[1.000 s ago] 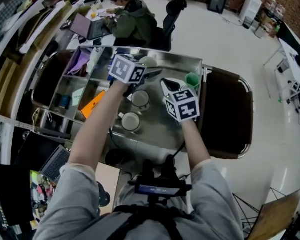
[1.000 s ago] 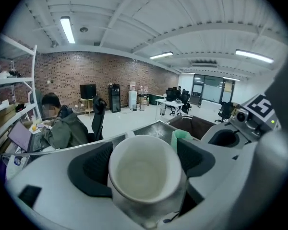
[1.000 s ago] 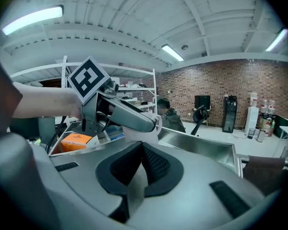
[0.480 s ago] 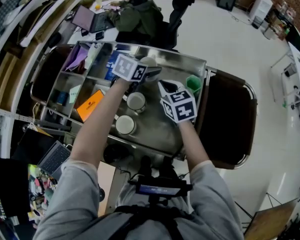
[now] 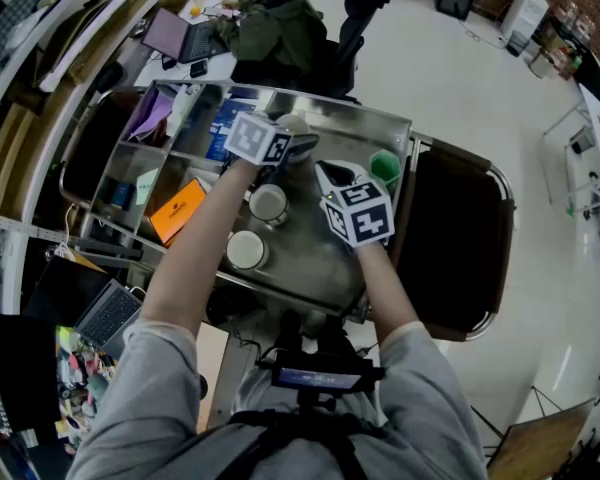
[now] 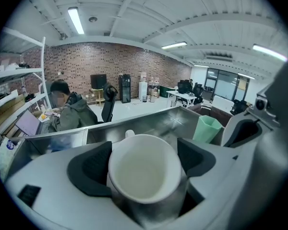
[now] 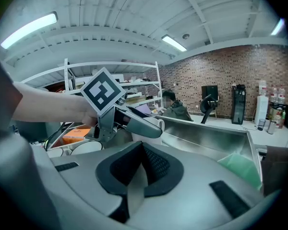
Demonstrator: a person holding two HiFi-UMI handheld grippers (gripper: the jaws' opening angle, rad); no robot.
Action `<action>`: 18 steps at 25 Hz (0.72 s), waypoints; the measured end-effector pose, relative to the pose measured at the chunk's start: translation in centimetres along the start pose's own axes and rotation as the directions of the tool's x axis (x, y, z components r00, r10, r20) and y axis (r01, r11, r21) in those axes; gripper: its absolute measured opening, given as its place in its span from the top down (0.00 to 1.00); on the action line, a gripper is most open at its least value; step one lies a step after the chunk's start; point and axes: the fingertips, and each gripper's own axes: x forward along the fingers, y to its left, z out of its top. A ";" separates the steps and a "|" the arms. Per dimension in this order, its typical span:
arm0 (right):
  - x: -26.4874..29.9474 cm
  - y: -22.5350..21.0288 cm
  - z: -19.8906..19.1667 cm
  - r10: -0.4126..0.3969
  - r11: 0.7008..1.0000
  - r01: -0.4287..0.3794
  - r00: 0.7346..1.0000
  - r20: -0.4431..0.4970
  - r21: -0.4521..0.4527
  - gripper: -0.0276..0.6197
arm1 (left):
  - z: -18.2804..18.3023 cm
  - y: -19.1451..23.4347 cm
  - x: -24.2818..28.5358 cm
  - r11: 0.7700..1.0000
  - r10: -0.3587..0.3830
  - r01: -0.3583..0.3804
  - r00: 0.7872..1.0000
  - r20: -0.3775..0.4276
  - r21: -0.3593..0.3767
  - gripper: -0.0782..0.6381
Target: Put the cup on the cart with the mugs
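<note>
My left gripper [image 5: 298,140] is shut on a white cup [image 5: 296,124] near the far edge of the steel cart [image 5: 325,243]. In the left gripper view the cup [image 6: 144,174] fills the gap between the dark pads [image 6: 91,169], mouth towards the camera and tilted. The right gripper view shows this cup [image 7: 151,123] with its handle, between the left jaws. Two white mugs [image 5: 268,203] [image 5: 247,250] stand on the cart nearer me. My right gripper [image 5: 328,171] hovers just right of them, shut and holding nothing.
A green cup [image 5: 385,165] stands at the cart's far right corner. The cart's left compartments hold an orange box [image 5: 180,211] and papers. A brown chair [image 5: 455,238] is right of the cart. A person [image 5: 275,28] sits at a desk beyond.
The head view has shifted a little, so the cart sits slightly lower and further left in the picture. Both grippers and the cup keep nearly the same place over the cart.
</note>
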 end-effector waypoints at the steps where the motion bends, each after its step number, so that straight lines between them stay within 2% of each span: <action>1: 0.0 0.0 0.0 -0.001 1.000 0.001 1.000 0.001 0.000 0.96 | 0.0 0.1 0.0 1.000 0.008 -0.008 1.000 -0.001 0.005 0.29; 4: 0.0 -0.1 0.2 -0.007 1.000 0.007 1.000 0.003 -0.002 0.96 | 0.1 0.5 -0.4 0.999 0.033 -0.033 0.999 0.008 0.030 0.27; 12: -0.2 -0.5 0.3 -0.032 0.999 0.032 0.999 -0.001 -0.008 0.96 | 0.3 0.6 -1.1 0.996 0.037 -0.038 0.999 0.008 0.075 0.27; 18: -0.9 -0.6 1.1 -0.049 0.999 0.049 0.999 0.018 -0.006 0.96 | 1.8 0.4 -3.1 0.993 0.049 -0.054 0.998 0.048 0.108 0.27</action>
